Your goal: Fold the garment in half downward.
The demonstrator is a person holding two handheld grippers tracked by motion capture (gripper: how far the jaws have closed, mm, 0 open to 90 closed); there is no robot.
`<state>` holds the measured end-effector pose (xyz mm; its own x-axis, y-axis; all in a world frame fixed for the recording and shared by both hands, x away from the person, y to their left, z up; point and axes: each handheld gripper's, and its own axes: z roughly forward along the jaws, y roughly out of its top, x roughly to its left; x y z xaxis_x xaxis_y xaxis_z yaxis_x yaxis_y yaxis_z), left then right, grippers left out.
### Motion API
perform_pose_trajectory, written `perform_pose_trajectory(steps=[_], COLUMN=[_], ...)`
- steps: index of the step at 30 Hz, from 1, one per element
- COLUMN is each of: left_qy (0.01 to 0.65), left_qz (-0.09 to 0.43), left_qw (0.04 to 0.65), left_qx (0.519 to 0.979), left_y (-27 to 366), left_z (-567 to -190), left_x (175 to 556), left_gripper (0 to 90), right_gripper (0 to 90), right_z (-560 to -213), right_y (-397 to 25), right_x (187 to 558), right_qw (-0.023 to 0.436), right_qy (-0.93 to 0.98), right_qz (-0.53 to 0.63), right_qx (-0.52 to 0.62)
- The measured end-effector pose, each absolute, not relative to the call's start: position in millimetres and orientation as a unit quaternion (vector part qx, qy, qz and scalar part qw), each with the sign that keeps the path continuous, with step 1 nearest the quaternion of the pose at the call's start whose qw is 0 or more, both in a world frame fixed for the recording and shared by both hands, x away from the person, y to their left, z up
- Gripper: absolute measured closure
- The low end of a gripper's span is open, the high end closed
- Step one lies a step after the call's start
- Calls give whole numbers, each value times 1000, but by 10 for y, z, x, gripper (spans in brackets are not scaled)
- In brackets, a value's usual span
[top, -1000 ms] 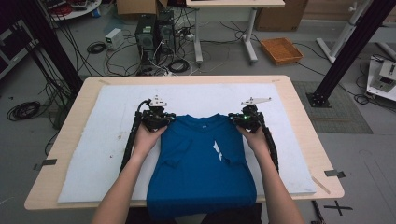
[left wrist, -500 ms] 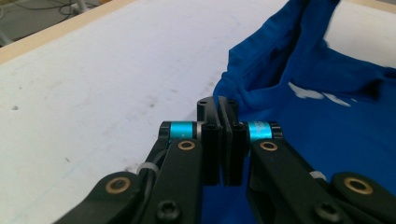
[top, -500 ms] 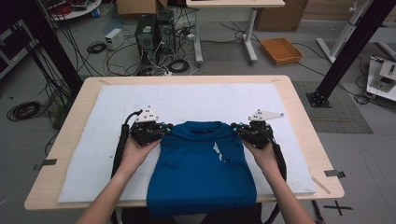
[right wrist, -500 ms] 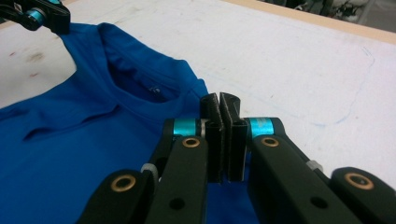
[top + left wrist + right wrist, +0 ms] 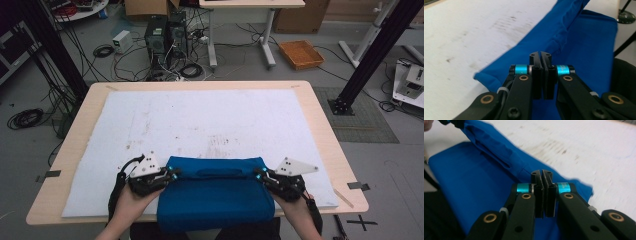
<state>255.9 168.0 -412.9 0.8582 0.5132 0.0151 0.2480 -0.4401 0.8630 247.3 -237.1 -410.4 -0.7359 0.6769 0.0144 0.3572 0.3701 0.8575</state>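
I have the blue shirt (image 5: 216, 192) lying folded at the six o'clock edge of the white mat (image 5: 210, 125), its near part hanging over the table (image 5: 320, 125) edge. My left gripper (image 5: 172, 174) pinches the shirt's nine o'clock corner with jaws pressed together; my right gripper (image 5: 259, 174) pinches the three o'clock corner likewise. I can read no writing or label on the fabric.

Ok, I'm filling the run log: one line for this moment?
left gripper: shut on blue shirt | right gripper: shut on blue shirt | shirt: folded, near table edge
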Motion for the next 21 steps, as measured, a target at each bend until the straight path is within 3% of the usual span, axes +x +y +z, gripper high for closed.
perform_pose_trajectory(steps=[9, 14, 15, 17, 21], left_qy=[199, 199, 200, 206, 239], left_qz=[128, 114, 114, 121, 154], left_qw=[440, 431, 432, 442, 464], left_qx=[866, 873, 872, 865, 839], left_y=[1581, 1578, 1580, 1589, 1644], left_z=[-4350, -4405, -4398, -4341, -4220], left_x=[2206, 2134, 2131, 2141, 2318], left_gripper=[878, 852, 758, 684, 589], right_gripper=[888, 839, 786, 782, 684], right_z=[-4265, -4336, -4336, -4296, -4194], right_y=[-2387, -2397, -2414, -2448, -2523], right_x=[2136, 2060, 2047, 2072, 2307], right_qw=[169, 163, 163, 173, 196], right_qy=[829, 838, 836, 828, 798], right_qz=[432, 419, 420, 425, 441], right_qx=[312, 310, 314, 321, 362])
